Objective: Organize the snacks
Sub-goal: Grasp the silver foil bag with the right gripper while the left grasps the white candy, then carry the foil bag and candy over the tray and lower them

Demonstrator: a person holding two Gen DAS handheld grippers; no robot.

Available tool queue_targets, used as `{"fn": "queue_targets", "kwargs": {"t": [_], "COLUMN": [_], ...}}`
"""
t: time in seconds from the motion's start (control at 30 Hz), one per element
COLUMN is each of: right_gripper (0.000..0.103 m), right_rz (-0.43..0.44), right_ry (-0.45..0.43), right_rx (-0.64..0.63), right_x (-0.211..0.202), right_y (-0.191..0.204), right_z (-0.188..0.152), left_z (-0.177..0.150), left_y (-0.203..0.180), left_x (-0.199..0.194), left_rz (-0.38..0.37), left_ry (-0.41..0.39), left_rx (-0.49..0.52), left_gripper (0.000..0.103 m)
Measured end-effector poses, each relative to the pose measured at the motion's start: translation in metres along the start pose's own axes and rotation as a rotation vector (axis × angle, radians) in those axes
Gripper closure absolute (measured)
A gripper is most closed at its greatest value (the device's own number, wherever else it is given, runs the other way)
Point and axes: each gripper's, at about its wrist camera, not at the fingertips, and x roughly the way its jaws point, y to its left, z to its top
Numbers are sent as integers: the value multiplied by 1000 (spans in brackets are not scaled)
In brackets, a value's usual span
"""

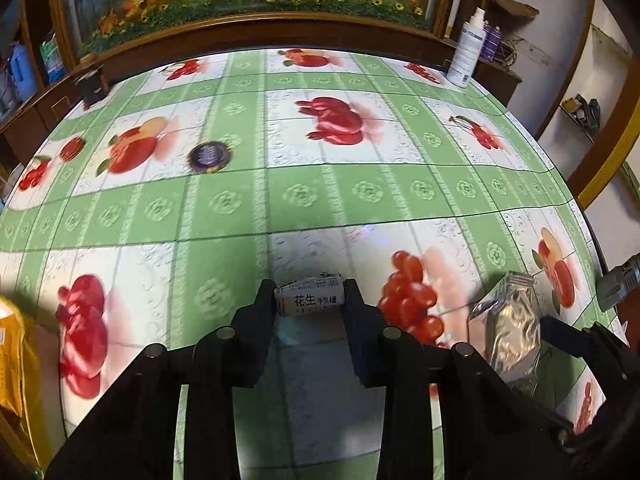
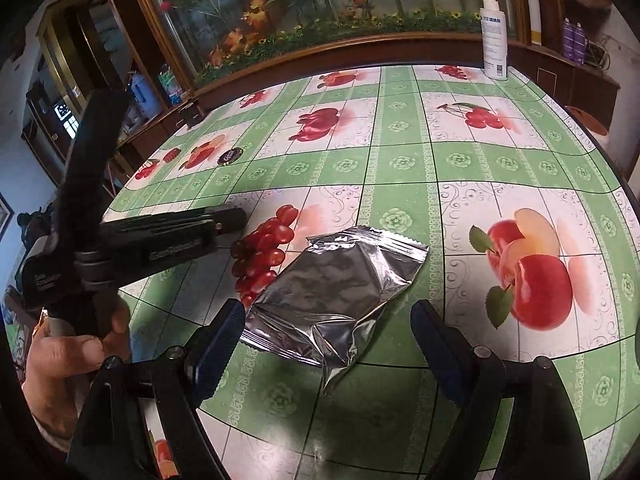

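A small white-wrapped candy with printed characters sits between the black fingers of my left gripper, which is shut on it just above the fruit-print tablecloth. A silver foil snack packet lies flat on the cloth between the blue-padded fingers of my right gripper, which stands open around its near end. The same packet shows at the right of the left wrist view. Seen from the right wrist, the left gripper reaches in from the left, its candy hidden.
A dark round wrapped sweet lies farther back on the left. A white spray bottle stands at the far right corner by the wooden cabinet. A yellow bag sits at the near left edge. A hand holds the left gripper.
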Motion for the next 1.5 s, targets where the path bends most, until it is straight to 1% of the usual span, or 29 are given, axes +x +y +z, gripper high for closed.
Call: {"fn": "queue_targets", "kwargs": {"t": [0.1,0.17,0.23,0.27,0.33,0.37,0.4,0.43,0.47,0.5,0.53,0.6,0.67,0.83,0.93,1.07,1.33,1.5], "right_gripper": [16,15,12,12,12,12,18,29,34,41,42,42,42,42,42,43,43,43], "right_rz": [1,-17,-31,-39,-82,-129,-160,-176,-187,-178,-168,-152,-113,-17,44,116,307,347], "right_ry": [11,11,14,11,12,27,41,45,44,42,40,34,21,-31,-62,-92,-96,-91], "right_rx": [17,27,55,67,31,-26,-77,-126,-158,-164,-166,-166,-141,-117,-115,-137,-176,-219], "right_x": [7,11,15,18,25,30,32,32,31,28,24,18,9,-21,-38,-57,-74,-75], "right_y": [2,6,9,11,19,27,34,40,43,43,42,41,38,51,64,89,138,170], "right_z": [2,4,8,11,13,14,12,9,5,3,0,-7,-14,-22,-22,-24,-32,-38], "left_z": [-12,-22,-32,-37,-46,-50,-54,-57,-60,-64,-68,-76,-83,-99,-107,-119,-141,-150], "left_y": [15,24,31,33,37,39,41,43,46,48,49,50,51,58,65,77,104,122], "left_x": [-10,-19,-29,-33,-43,-49,-56,-62,-68,-75,-82,-96,-109,-139,-152,-166,-193,-204], "left_rz": [1,-15,-25,-31,-35,-34,-30,-24,-21,-21,-17,4,20,97,144,182,259,289], "left_ry": [2,7,7,8,9,6,-4,-14,-25,-36,-47,-71,-90,-139,-156,-170,-196,-209], "left_rx": [-36,-67,-91,-97,-103,-102,-103,-105,-110,-113,-112,-106,-101,-99,-102,-121,-159,-189], "left_gripper": [73,73,73,73,73,73,73,73,73,73,73,73,73,73,73,73,72,72]}}
